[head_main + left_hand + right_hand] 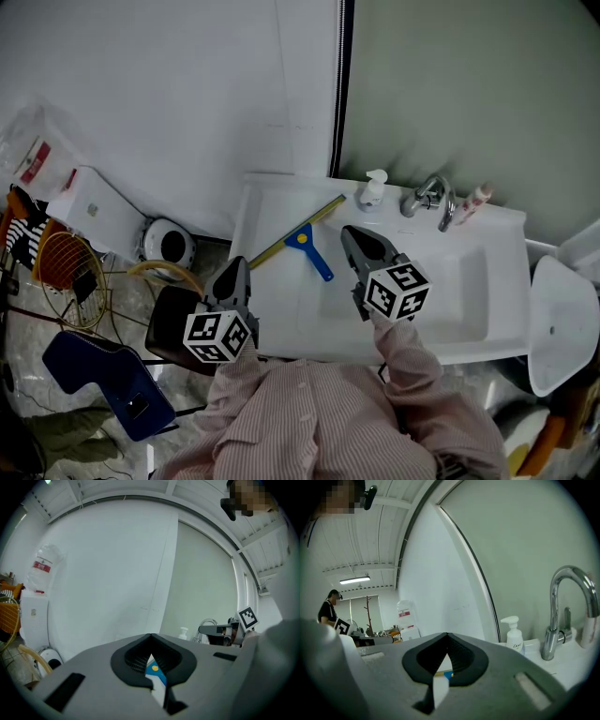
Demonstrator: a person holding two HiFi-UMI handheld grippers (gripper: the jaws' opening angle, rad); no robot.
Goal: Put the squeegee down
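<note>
The squeegee (302, 240), with a blue handle and a long yellow blade, lies flat on the left ledge of the white sink (487, 319), and nothing grips it. My left gripper (236, 265) hovers at the sink's front left corner, jaws shut and empty, a little short of the blade's near end. My right gripper (353, 232) hangs over the basin just right of the blue handle, also shut with nothing in it. In the left gripper view a piece of the blue handle (154, 670) shows through the hollow behind the shut tips (151, 634). The right gripper view shows the squeegee (446, 673) the same way.
A soap pump bottle (372, 190), a chrome tap (429, 197) and a tube (473, 203) stand along the sink's back edge. A white fixture (562, 323) is at the right. On the floor at the left are an orange wire basket (67, 272), a dark stool (173, 323) and a blue object (112, 380).
</note>
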